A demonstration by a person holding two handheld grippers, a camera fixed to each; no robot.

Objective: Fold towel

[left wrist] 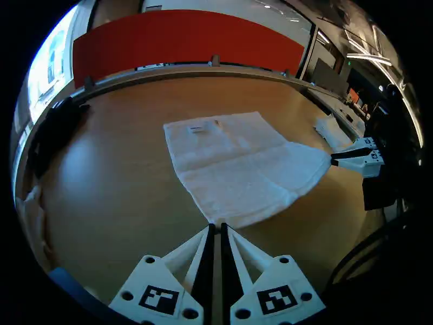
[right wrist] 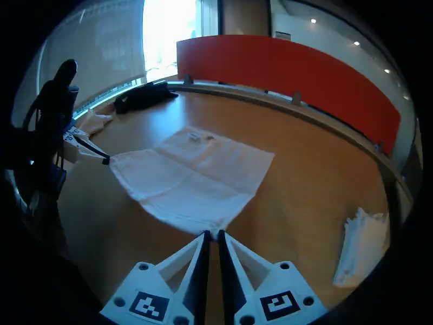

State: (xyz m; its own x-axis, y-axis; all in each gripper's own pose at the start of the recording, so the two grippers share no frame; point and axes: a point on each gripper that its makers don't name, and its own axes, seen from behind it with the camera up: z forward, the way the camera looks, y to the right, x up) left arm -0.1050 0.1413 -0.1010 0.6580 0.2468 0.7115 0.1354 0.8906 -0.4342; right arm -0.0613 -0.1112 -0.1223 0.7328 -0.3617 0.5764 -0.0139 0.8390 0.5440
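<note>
The white cloth towel point(left wrist: 238, 162) lies nearly flat mid-frame on the brown wooden table point(left wrist: 119, 179), the left gripper point(left wrist: 215, 227) and right gripper point(right wrist: 212, 234) each closed, apparently pinching a near corner at bottom centre, so folding seems barely begun, every fold left to make.

bright window point(right wrist: 168, 38) glare, dark fisheye-warped edges
</note>
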